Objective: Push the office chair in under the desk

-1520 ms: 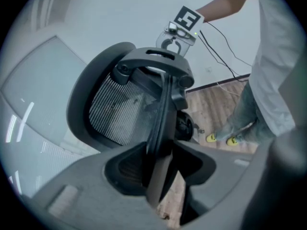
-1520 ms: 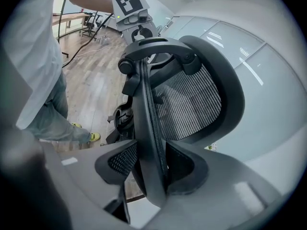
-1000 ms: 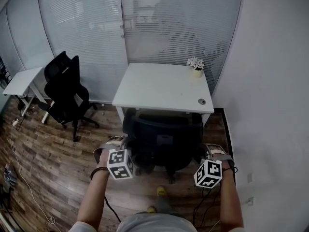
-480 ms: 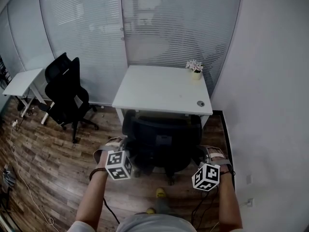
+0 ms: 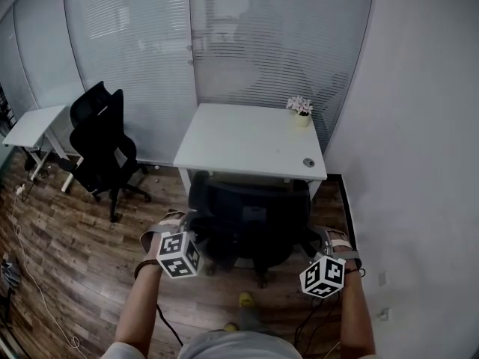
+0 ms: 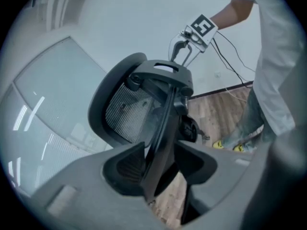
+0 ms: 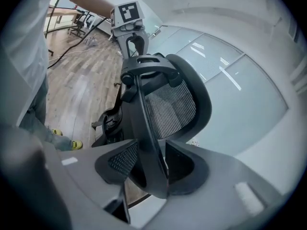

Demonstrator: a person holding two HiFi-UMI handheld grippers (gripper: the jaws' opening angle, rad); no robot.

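Nearest, a yellow-toed shoe (image 5: 245, 299) stands on the wooden floor (image 5: 82, 260). Just beyond it, the left gripper (image 5: 187, 234) and the right gripper (image 5: 317, 242) sit at either side of the office chair (image 5: 251, 217). In the left gripper view, the left gripper (image 6: 158, 163) has its jaws closed narrowly on the dark rim of the chair (image 6: 144, 97) back, with the rim running up between them. The right gripper (image 7: 151, 166) grips the opposite rim of the chair (image 7: 168, 102) in the same way.

The chair faces the desk (image 5: 247, 137). The top of its back lies right at the desk's near edge, and its base shows on the floor on the near side. A small round object (image 5: 307, 162) lies near the desk's near right corner, and a potted plant (image 5: 301, 108) stands at the far right corner. Off to the left, a second black chair (image 5: 101, 144) stands beside a small white table (image 5: 34, 126), in front of a glass wall with blinds (image 5: 150, 43).
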